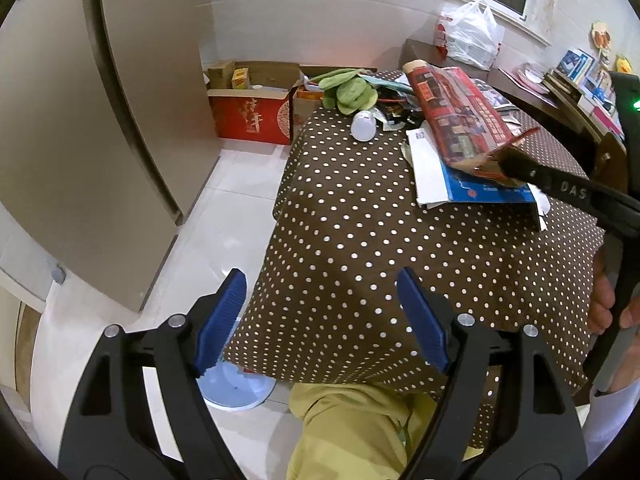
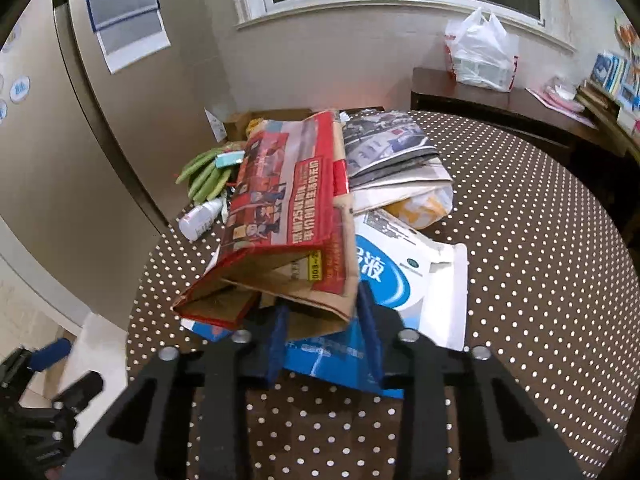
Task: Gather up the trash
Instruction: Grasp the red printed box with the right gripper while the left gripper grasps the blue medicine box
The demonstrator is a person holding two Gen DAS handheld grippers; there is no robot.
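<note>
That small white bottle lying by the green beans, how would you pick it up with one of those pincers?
Grip the white bottle across its round body, midway along. It lies on its side on the dotted tablecloth, cap toward the green beans, so come from above with the fingers straddling its width. The open left gripper is free; the right gripper already pinches the red paper bag.

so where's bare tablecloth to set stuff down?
Free: near edge of the tablecloth, in front of the blue-and-white pouch, and the right side toward the dark sideboard. Crowded: far-left around the red paper bag, green pods, white bottle.
</note>
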